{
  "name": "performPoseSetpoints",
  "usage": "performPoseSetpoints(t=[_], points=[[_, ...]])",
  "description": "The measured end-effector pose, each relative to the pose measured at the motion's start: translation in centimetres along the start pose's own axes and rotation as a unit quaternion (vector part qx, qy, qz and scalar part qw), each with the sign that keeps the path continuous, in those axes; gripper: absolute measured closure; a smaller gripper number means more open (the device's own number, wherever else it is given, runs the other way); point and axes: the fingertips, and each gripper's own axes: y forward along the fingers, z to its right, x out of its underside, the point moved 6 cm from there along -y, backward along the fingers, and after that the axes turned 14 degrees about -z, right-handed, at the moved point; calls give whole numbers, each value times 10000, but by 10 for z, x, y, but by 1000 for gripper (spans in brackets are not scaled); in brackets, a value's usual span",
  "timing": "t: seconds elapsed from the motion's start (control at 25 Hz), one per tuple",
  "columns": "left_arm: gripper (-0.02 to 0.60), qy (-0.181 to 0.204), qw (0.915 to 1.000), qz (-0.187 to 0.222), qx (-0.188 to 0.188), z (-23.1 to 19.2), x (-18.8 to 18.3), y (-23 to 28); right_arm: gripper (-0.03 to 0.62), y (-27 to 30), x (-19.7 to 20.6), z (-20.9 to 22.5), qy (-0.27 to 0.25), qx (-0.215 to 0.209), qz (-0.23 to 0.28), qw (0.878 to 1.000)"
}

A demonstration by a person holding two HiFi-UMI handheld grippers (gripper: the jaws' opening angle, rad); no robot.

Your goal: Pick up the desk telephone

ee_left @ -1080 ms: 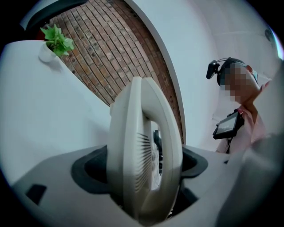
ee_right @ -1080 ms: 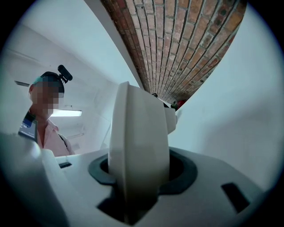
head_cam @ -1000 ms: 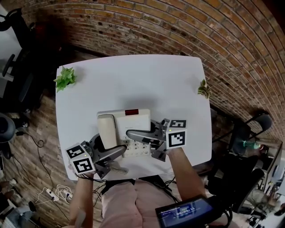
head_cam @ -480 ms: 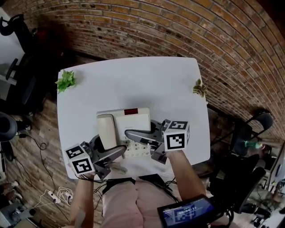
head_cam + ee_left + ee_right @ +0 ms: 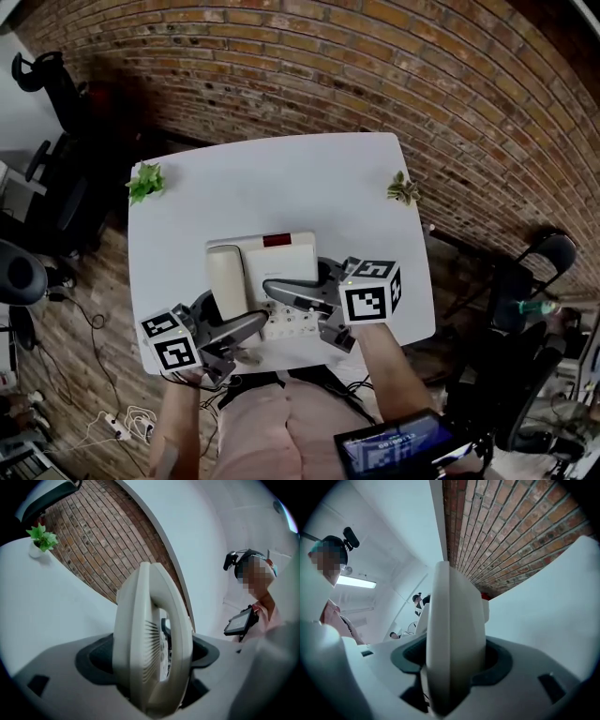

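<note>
Head view, telephone: boxy cream plastic with a red strip, near the near edge of the white tabletop, handset towards the left edge.
Head view, grip: left claw and right claw press in from opposite sides, likely so the wide body lifts level; whether it has left the surface is unclear.
Head view, far corners: one small leafy plant at each.
Left gripper view, left claw: closed on the telephone's side, rounded plastic with fine slots.
Right gripper view, right claw: clamped on the other side, a plain, smooth, curved shell.
</note>
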Motion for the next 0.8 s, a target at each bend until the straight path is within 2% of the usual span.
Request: performPoseSetpoints(t=[0.48,0.8], points=[[141,200,9997,112,6,72,-10,6,329,-49,-6,-56,-387,-20,242,9990],[141,276,9996,91,24,106,-5,-12,329,-55,1,-96,-461,6,340,9984]])
